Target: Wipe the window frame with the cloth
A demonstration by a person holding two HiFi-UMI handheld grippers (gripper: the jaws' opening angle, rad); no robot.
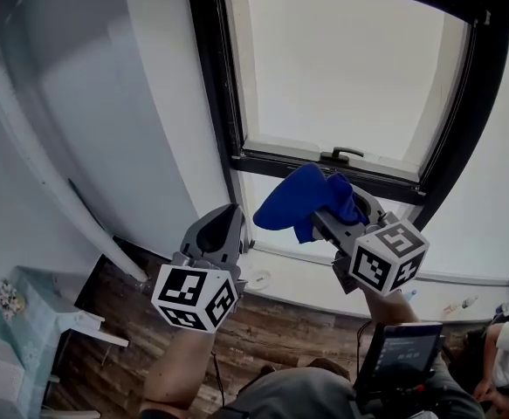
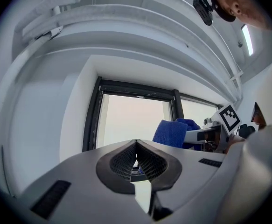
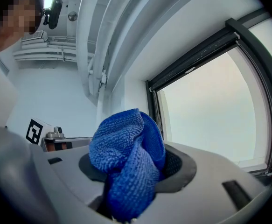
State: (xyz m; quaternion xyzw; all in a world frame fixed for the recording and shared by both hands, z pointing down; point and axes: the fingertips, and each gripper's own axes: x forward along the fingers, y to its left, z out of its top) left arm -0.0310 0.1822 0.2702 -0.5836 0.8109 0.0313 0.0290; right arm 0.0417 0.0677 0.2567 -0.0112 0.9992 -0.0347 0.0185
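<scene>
A blue cloth [image 1: 302, 201] is bunched in my right gripper [image 1: 328, 209], which is shut on it and held up just below the black window frame [image 1: 210, 103]. In the right gripper view the blue cloth [image 3: 126, 164] fills the jaws, with the frame [image 3: 191, 64] beyond it. My left gripper [image 1: 228, 221] is raised to the left of the cloth, near the frame's lower left corner; its jaws are shut with nothing between them. From the left gripper view I see the cloth [image 2: 175, 132] and the frame [image 2: 93, 115] ahead.
A black window handle [image 1: 341, 154] sits on the lower sash bar. A white wall [image 1: 141, 103] lies left of the window, with a white pipe [image 1: 36, 155] running along it. Far below are a wooden floor [image 1: 263, 330] and a seated person [image 1: 507, 356].
</scene>
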